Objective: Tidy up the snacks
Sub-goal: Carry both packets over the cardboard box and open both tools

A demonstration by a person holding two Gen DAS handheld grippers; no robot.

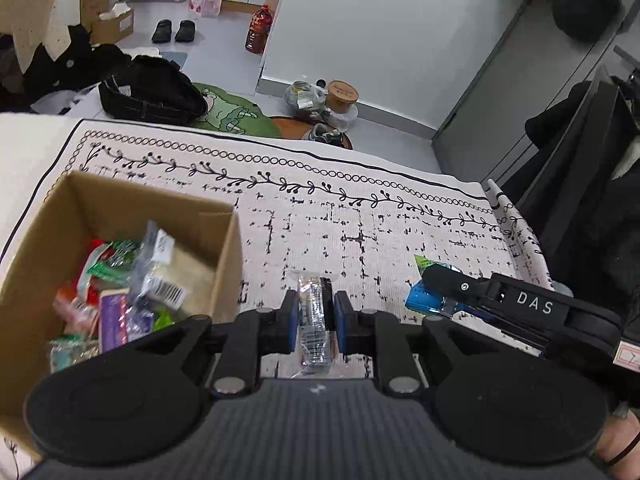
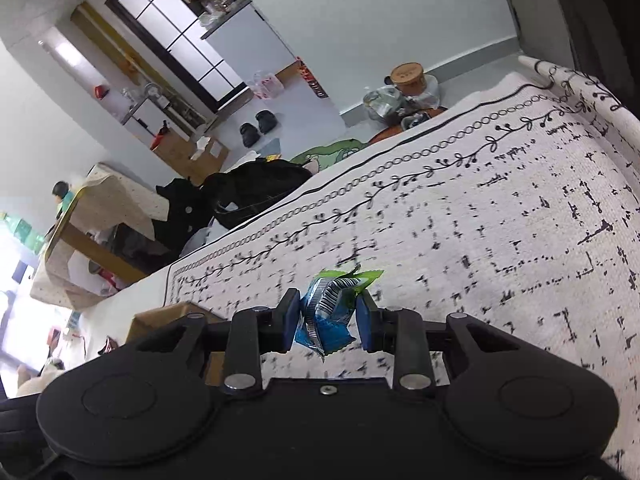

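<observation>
Cardboard box point(image 1: 224, 248) sits at ten o'clock; my left gripper point(image 1: 313, 312) pinches a dark packet point(image 1: 314, 320), my right gripper point(image 2: 327, 316) a blue packet point(image 2: 326, 320).

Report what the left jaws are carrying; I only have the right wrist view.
Observer: The left gripper is shut on a dark snack in clear wrap.
Operator: Tell me where that one should go.
Observer: A cardboard box stands open on the cloth, just left of that gripper.
Operator: Say what is in it.
Observer: Several wrapped snacks lie inside, piled loosely.
</observation>
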